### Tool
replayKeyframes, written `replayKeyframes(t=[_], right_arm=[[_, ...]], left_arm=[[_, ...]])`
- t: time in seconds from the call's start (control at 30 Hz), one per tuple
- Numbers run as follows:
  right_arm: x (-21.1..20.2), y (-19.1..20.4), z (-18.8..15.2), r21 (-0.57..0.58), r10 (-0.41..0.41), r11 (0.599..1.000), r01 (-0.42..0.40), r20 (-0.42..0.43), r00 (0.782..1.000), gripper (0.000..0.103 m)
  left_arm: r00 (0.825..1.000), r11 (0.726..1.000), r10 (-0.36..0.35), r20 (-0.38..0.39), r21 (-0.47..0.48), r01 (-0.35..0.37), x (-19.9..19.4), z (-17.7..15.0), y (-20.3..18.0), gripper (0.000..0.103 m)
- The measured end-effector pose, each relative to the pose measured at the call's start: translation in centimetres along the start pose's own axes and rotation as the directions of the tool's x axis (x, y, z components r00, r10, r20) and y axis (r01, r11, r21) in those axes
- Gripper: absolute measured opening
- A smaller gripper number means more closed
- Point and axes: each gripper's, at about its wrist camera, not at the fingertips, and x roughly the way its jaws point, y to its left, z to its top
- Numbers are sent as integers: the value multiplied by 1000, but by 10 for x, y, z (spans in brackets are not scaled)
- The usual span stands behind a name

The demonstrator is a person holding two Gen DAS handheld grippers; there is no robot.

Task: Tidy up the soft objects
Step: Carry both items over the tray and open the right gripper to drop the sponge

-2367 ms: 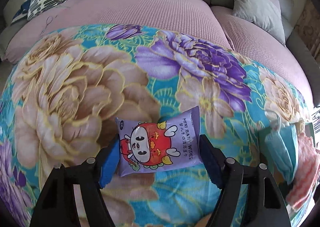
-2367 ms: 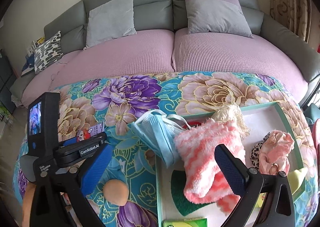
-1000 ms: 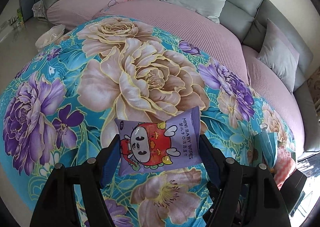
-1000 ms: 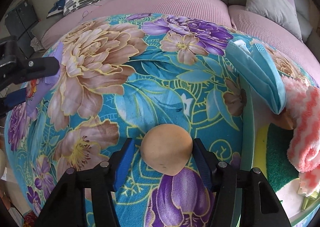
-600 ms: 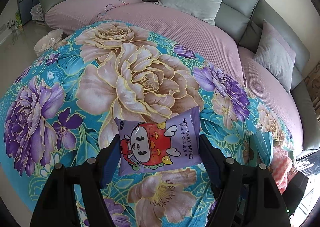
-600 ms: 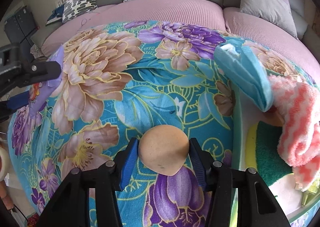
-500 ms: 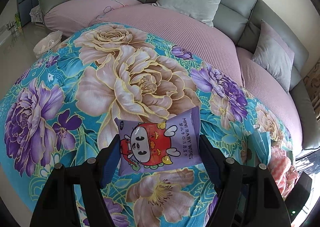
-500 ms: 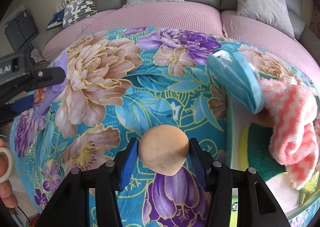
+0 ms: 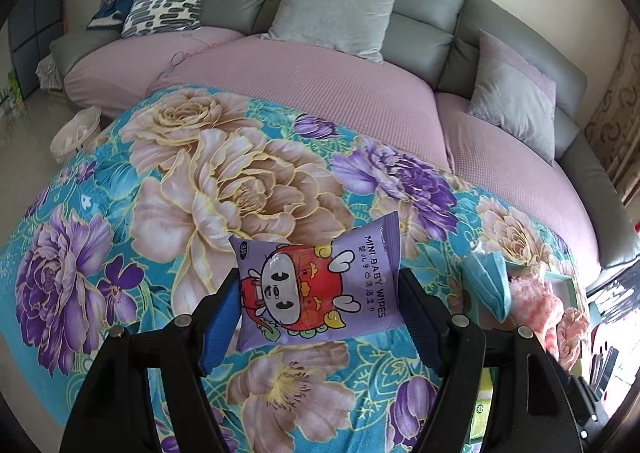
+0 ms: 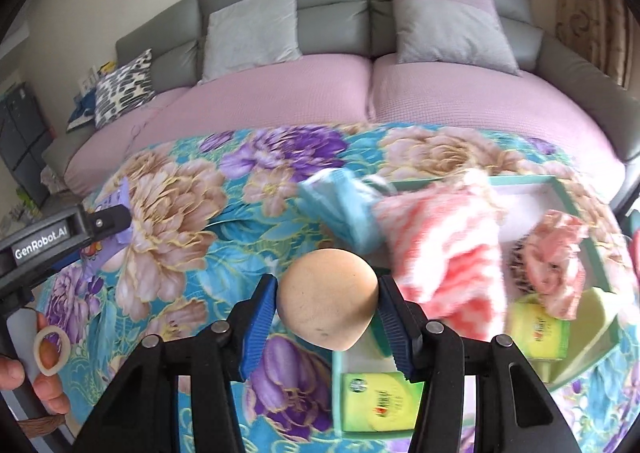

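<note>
A purple wipes pack (image 9: 316, 285) is clenched in the left tongs (image 9: 316, 305) and a tan sponge (image 10: 327, 296) in the right tongs (image 10: 327, 307), both carried over the floral blanket (image 9: 224, 189) beside the green-rimmed tray (image 10: 560, 189), where release is judged to be called for next.

The right tool (image 10: 327, 307) clamps a tan sponge (image 10: 328, 297) above the floral blanket (image 10: 192, 213), beside the tray (image 10: 560, 189).

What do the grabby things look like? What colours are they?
Each gripper has black plastic arms with silver screws and two fingers lined with ridged blue pads. White "GenRobot.AI" lettering marks the left gripper's side. No cables show.
</note>
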Motion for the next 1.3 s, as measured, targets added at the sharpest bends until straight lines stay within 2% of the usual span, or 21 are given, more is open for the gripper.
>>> replayKeyframes(t=[0.23, 0.47, 0.8, 1.07, 1.3], right_arm=[[-21, -60, -1, 112, -104, 989, 101, 16, 994, 54], [-33, -110, -7, 208, -173, 964, 166, 12, 985, 54], [-47, -147, -12, 274, -225, 938, 213, 13, 974, 54], [-50, -157, -14, 300, -226, 930, 211, 16, 974, 54], [-47, -164, -17, 317, -213, 927, 201, 4, 977, 55]], left_arm=[[1000, 994, -26, 0, 105, 26, -4, -5, -37, 76], [997, 970, -74, -24, 232, 77, -6, -17, -85, 76], [982, 889, -160, -97, 418, 186, -10, -62, -156, 77], [977, 817, -160, -143, 536, 212, -8, -97, -197, 77], [974, 789, -138, -179, 575, 217, 6, -115, -211, 77]])
